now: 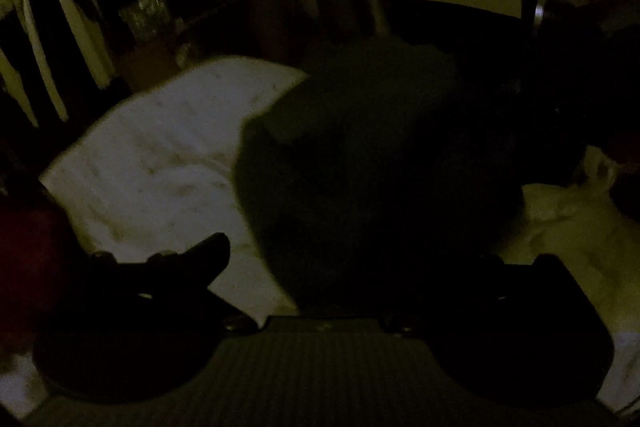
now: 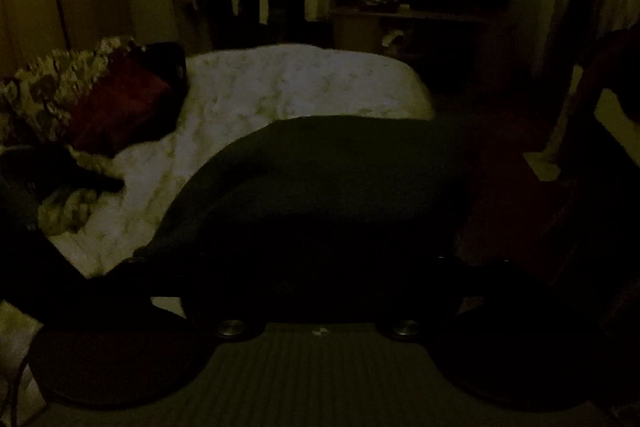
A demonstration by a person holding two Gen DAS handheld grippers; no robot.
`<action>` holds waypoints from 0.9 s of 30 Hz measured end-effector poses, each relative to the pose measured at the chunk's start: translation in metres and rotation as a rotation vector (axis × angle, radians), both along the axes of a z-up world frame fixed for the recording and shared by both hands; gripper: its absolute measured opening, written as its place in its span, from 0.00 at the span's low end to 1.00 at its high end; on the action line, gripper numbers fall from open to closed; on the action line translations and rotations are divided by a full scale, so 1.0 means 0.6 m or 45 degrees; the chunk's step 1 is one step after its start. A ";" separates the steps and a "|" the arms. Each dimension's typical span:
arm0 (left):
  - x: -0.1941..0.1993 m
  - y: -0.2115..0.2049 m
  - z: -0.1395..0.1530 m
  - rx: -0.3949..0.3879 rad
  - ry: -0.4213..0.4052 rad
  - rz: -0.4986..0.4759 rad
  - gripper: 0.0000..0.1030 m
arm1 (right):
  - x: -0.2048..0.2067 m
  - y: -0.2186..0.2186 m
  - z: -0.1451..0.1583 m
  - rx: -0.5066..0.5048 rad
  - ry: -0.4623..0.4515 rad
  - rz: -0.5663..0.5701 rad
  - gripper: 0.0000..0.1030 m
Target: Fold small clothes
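Lighting was very poor in both wrist views, so much detail was lost. Landmark for everything below: the white mattress (image 1: 160, 163).

Dark garment (image 1: 380, 163) lay spread on the mattress, covering its right-hand part as the left wrist view showed it. In the right wrist view the same garment (image 2: 320, 187) covered the near half of the mattress (image 2: 288, 83), its far edge running roughly straight across the white surface. Colour could not be resolved beyond dark; kind of garment could not be told.

My left gripper (image 1: 360, 259) stood wide apart, released. One finger (image 1: 200, 259) showed as a black shape over the near left corner of the mattress, touching nothing I could make out; the other finger merged into the dark cloth. No fabric was seen pinched between them.

My right gripper (image 2: 312, 267) was over the near edge of the garment. Its fingers were lost against the dark cloth, so I could not tell whether it was released or clenched, nor whether it held any fabric.

Dark red cushion (image 2: 120, 111) and a patterned pillow (image 2: 48, 83) lay at the left end of the mattress. Pale plastic bag (image 1: 572, 211) sat just right of the garment, beside the mattress.
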State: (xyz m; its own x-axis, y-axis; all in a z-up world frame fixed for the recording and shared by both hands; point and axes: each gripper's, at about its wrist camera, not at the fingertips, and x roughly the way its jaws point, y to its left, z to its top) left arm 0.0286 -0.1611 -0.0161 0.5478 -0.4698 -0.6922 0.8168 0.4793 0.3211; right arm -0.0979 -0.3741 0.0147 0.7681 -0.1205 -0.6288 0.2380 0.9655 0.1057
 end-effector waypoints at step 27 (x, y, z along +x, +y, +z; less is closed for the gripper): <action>0.011 -0.005 0.003 0.132 -0.100 0.066 1.00 | 0.053 0.068 0.020 -0.286 0.451 0.191 1.00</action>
State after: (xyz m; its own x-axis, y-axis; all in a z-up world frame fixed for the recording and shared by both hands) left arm 0.0350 -0.1643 -0.0144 0.6240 -0.3674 -0.6897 0.7621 0.4813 0.4331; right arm -0.0662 -0.3335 0.0265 0.5293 -0.1880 -0.8274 0.0774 0.9818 -0.1736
